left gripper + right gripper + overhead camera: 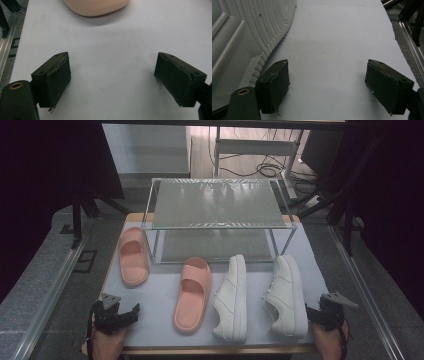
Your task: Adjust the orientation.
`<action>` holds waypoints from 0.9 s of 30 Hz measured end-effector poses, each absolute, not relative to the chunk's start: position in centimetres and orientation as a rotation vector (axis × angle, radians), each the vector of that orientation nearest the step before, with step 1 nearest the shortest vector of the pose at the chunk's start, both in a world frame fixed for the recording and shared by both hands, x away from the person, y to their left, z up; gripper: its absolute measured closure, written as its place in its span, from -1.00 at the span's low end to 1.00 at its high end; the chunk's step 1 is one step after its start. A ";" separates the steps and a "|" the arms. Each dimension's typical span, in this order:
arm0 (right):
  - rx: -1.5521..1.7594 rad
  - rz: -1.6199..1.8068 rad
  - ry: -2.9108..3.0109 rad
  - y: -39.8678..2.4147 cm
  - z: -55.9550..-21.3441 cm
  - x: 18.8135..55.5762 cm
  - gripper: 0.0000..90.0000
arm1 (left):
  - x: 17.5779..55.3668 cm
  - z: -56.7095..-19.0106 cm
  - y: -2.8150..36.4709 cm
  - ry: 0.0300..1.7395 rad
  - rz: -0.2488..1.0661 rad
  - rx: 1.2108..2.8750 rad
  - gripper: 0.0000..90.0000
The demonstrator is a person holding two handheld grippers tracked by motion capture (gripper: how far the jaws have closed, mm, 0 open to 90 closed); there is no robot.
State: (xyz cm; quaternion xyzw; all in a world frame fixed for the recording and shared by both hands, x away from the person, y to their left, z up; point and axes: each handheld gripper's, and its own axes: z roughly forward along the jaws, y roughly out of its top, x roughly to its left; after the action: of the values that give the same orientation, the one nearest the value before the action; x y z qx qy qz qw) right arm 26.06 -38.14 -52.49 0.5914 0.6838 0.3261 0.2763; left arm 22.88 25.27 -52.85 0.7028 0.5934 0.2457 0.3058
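Note:
Two pink slippers lie on the white table mat (pixel 160 307): one at the left (pixel 133 256), one nearer the middle (pixel 192 295). Two white sneakers rest on their sides, one (pixel 232 297) right of the middle slipper and one (pixel 287 295) further right. My left gripper (pixel 119 310) sits at the front left corner, open and holding nothing. In the left gripper view its jaws (pixel 112 63) stand wide over bare mat, with a pink slipper end (pixel 96 6) ahead. My right gripper (pixel 325 312) is open at the front right. Beside its jaws (pixel 327 66) is the ribbed sneaker sole (pixel 244 32).
A two-tier rack (pixel 215 205) with a pale metal frame and see-through shelves stands at the back of the table. Metal rails (pixel 45 300) run along both sides below the table. Cables lie on the floor (pixel 260 170) behind.

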 end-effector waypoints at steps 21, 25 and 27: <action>1.583 0.877 1.838 -38.2 -52.5 26.0 -0.56 | 23.0 -52.8 25.3 1.575 0.641 1.864 -0.70; 1.584 0.877 1.838 -38.2 -52.5 26.0 -0.56 | 23.0 -52.7 25.4 1.572 0.632 1.872 -0.70; 1.583 0.877 1.838 -38.2 -52.5 26.0 -0.56 | 23.1 -52.7 25.4 1.570 0.630 1.875 -0.69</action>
State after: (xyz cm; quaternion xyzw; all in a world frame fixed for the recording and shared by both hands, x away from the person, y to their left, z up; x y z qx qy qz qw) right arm 26.04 -38.17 -52.51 0.5896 0.6847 0.3267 0.2774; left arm 23.06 25.40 -52.68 0.7076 0.5924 0.2379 0.3031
